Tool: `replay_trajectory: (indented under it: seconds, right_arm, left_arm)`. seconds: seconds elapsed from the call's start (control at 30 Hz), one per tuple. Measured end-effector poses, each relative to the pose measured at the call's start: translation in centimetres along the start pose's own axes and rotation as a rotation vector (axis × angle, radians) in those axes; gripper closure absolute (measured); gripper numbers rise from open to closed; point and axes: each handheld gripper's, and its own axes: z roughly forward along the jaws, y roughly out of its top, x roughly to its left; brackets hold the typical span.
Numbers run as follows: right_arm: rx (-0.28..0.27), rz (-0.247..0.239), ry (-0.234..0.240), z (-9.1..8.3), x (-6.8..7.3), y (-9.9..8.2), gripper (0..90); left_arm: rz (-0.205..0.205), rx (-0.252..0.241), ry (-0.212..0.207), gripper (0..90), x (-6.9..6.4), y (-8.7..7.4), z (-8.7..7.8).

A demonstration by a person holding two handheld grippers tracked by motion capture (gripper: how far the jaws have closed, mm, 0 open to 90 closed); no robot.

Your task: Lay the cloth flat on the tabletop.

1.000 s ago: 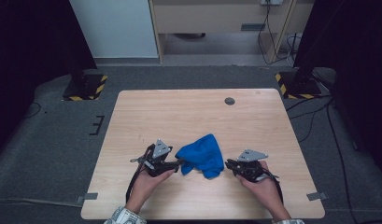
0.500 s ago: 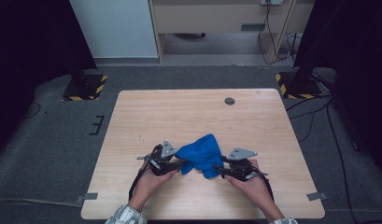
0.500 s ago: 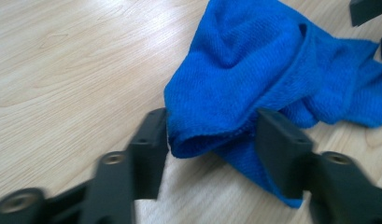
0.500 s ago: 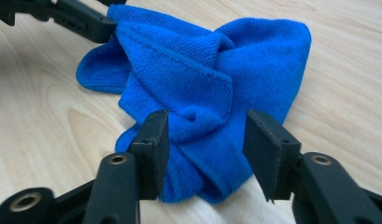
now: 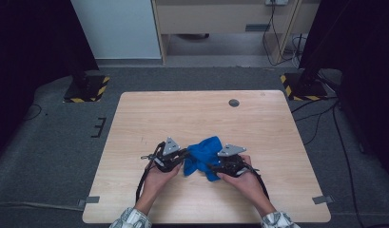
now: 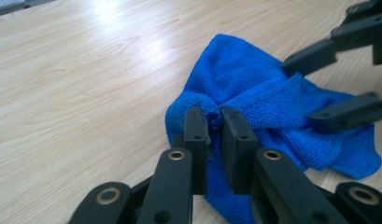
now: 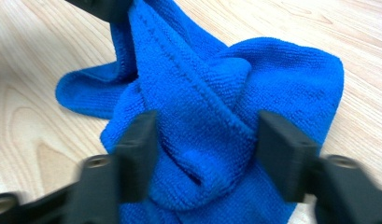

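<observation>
A: Looking down from the high view, where was the blue cloth?

B: It lay crumpled on the wooden table, toward six o'clock from the centre. The left gripper met it from nine o'clock, the right gripper from about four o'clock.

A: And in the left gripper view?

B: The left gripper had just been closing, and its jaws were pinched on a fold at the cloth's near edge, with a thin ridge of fabric between the pads. The right gripper came in at two o'clock, jaws spread over the far side.

A: The right gripper view?

B: The right gripper had just been opening; its jaws stood well apart, straddling a bunched roll of the cloth without pressing it. The left gripper's tip sat at eleven o'clock.
</observation>
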Motion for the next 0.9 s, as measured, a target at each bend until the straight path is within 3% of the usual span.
replay_trajectory:
  seconds: [0.1, 0.2, 0.4, 0.53, 0.7, 0.73, 0.9]
  right_arm:
    - [-0.009, 0.01, 0.01, 0.0, -0.3, 0.1, 73.8]
    - [-0.035, 0.017, 0.031, -0.6, -0.5, 0.3, 84.1]
    - [-0.086, 0.06, 0.017, -2.4, -1.6, 0.8, 85.0]
    - [-0.091, 0.087, -0.014, -3.2, -2.9, 0.7, 85.3]
    - [-0.091, 0.118, -0.049, -3.9, -4.1, 0.7, 85.4]
    - [-0.092, 0.122, -0.055, -4.0, -4.3, 0.6, 85.3]
    - [-0.086, 0.132, -0.07, -4.5, -5.1, 0.2, 85.3]
  left_arm:
    - [-0.005, -0.014, 0.001, 82.0, 0.0, 0.1, -0.2]
    - [-0.012, -0.026, 0.005, 77.8, 0.1, 0.1, -0.3]
    - [-0.025, -0.036, 0.046, 43.0, 0.0, -0.1, -0.3]
    - [-0.027, -0.01, 0.043, 30.4, -0.1, -0.4, -0.2]
    - [-0.017, 0.021, 0.023, 24.1, -0.7, -0.7, -0.1]
    - [-0.004, 0.054, 0.031, 24.1, -1.1, -1.0, -0.2]
    - [0.031, 0.105, 0.032, 24.4, -1.8, -1.9, -0.5]
